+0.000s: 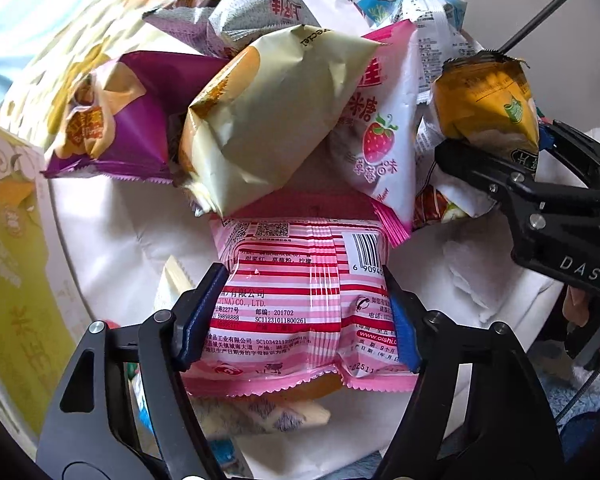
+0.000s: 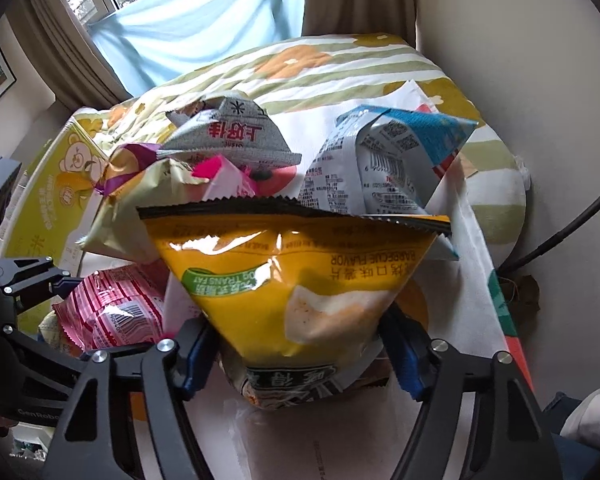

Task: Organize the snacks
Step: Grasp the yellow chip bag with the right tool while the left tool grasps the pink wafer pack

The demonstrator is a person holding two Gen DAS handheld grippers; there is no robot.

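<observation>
The left gripper (image 1: 306, 312) has its blue-padded fingers closed against both sides of a pink-and-red striped snack packet (image 1: 300, 296), barcode side up, at the near edge of the heap. The right gripper (image 2: 300, 356) is likewise clamped on the lower end of a yellow barbecue-flavour chip bag (image 2: 300, 276), which stands up in the jaws with its serrated black seal at the far end. Both packets are therefore in hand, but where they are meant to go cannot be told. Beyond them the pile looks unsorted: a cream bag (image 1: 260, 120) leans on a purple packet (image 1: 128, 120) to its left, a strawberry-printed pink-and-white pack (image 1: 380, 136) sits to its right, and a grey packet (image 1: 252, 12) and a blue-and-white one (image 2: 388, 160) lie farther back, all overlapping on white paper (image 1: 120, 236). A yellow-green carton (image 1: 8, 260) stands at the left. By my judgement the sorting is at an early stage, with most of the heap left.
</observation>
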